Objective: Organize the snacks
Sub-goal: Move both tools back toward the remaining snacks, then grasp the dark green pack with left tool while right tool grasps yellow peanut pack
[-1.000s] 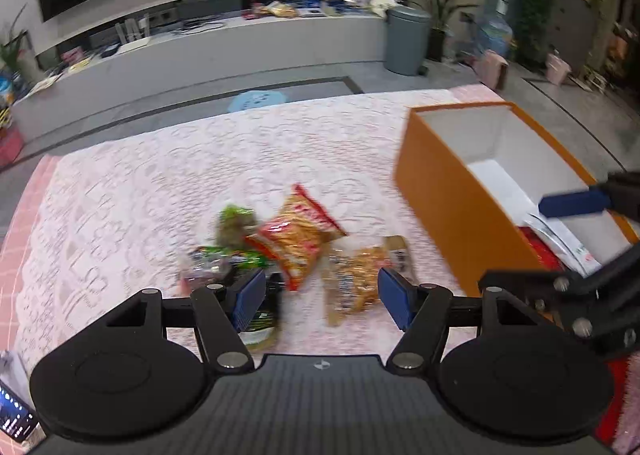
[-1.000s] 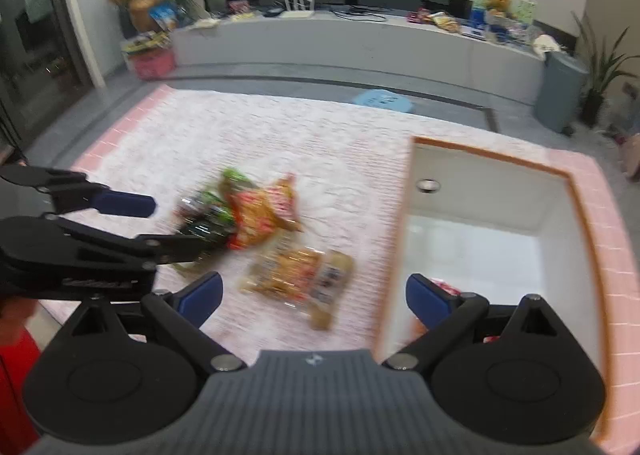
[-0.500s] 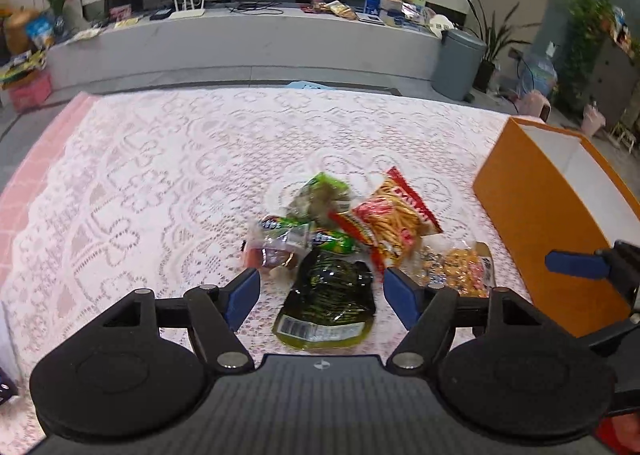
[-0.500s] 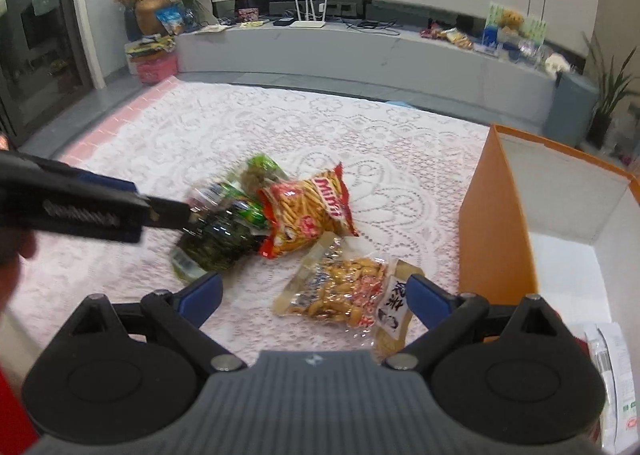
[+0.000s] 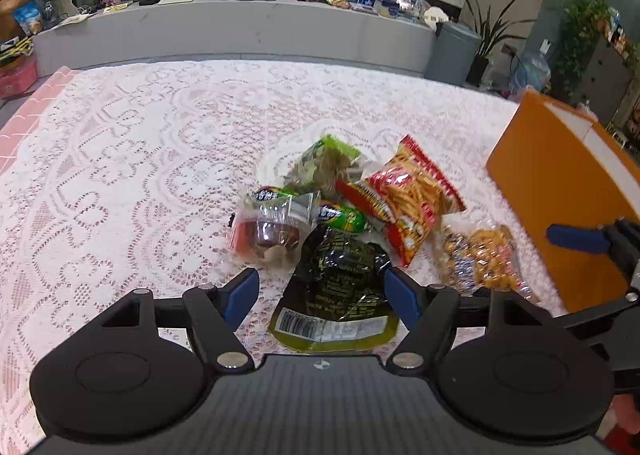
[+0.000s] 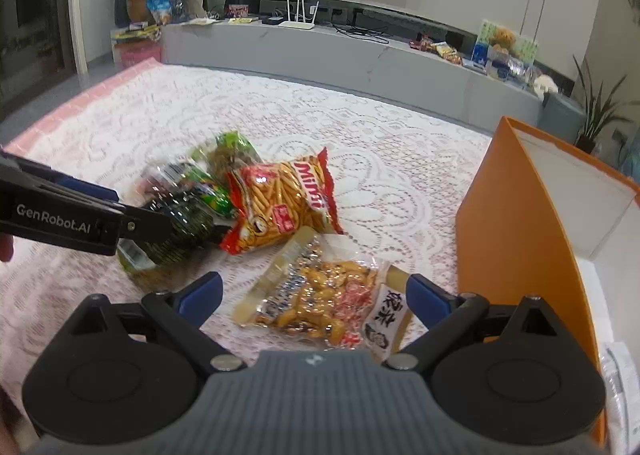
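Jaws gape on both grippers: left gripper (image 5: pixel 321 291) straddles the dark green foil pouch (image 5: pixel 340 287), right gripper (image 6: pixel 315 295) the clear peanut packet (image 6: pixel 320 301) beside the orange cardboard box (image 6: pixel 520 239).

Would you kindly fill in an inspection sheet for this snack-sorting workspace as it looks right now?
Surface: white lace tablecloth over pink edging.
Job's things: dark green packet, red fries bag, clear peanut packet, clear-wrapped cake and green packets bunched together; orange box open on the right, papers inside.
Clutter: nothing seen on the cloth.
Grippers: left gripper open, straddling the dark green packet; right gripper open over the peanut packet.
Cables: black leads by the router on the counter.
Surroundings: television, grey bin, potted plants.
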The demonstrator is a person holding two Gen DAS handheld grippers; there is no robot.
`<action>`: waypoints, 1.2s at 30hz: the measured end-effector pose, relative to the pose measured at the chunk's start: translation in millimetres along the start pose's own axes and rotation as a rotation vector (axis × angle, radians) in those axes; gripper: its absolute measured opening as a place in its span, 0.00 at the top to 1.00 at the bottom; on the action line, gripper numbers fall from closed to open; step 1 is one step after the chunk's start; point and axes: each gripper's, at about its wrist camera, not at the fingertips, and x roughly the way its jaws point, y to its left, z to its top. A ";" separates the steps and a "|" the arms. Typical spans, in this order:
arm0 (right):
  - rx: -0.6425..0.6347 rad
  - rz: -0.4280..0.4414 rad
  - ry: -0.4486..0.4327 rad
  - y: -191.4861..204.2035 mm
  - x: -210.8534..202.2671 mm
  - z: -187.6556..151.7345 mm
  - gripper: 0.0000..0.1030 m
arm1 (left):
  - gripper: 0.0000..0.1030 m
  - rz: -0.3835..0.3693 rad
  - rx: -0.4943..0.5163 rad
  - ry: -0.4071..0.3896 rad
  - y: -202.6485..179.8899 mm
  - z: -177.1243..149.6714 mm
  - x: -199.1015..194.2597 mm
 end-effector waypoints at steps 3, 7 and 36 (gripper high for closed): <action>-0.031 -0.035 -0.013 1.9 3.9 -1.0 0.07 | 0.19 0.006 0.011 -0.016 -3.1 0.5 6.1; -0.011 -0.046 -0.022 -1.2 10.3 -0.3 0.07 | 0.22 -0.020 0.022 -0.035 -10.3 -0.3 11.5; 0.061 0.024 0.068 -4.9 31.0 -7.1 0.41 | 0.61 -0.017 -0.016 -0.018 -9.4 -5.0 13.0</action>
